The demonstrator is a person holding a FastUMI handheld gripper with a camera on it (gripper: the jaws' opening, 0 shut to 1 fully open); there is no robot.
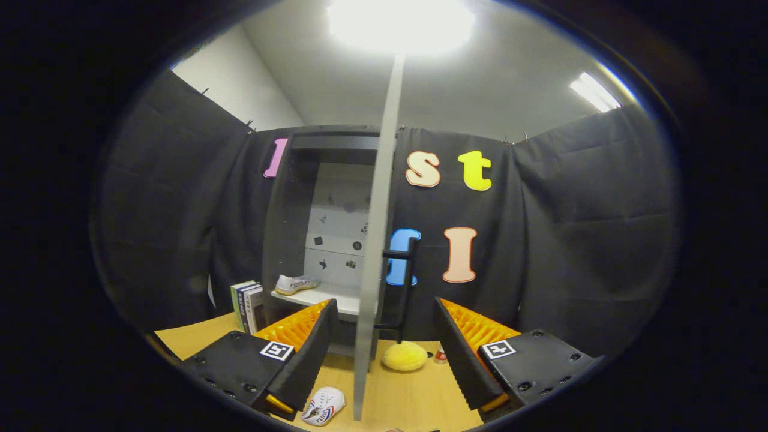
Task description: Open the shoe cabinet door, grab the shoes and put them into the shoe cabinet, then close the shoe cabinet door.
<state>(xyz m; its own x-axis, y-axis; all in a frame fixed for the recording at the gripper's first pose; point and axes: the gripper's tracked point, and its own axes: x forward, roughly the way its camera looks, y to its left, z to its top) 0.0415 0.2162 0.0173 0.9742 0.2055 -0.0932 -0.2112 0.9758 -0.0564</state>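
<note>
The dark shoe cabinet (293,198) stands open against the booth wall. Its pale door (377,240) is swung out edge-on toward me, with a black bar handle (408,288) on its right face. One white shoe (295,283) rests on the cabinet's light shelf (324,299). A second white shoe (324,406) lies on the wooden table (186,339), just below my left finger (300,360). My gripper (384,312) is open, and the door's edge stands between the left finger and the right finger (465,354) without touching either.
A few upright books (247,306) stand on the table left of the cabinet. A yellow fluffy ball (405,356) and a small red-and-white item (441,355) lie on the table right of the door's foot.
</note>
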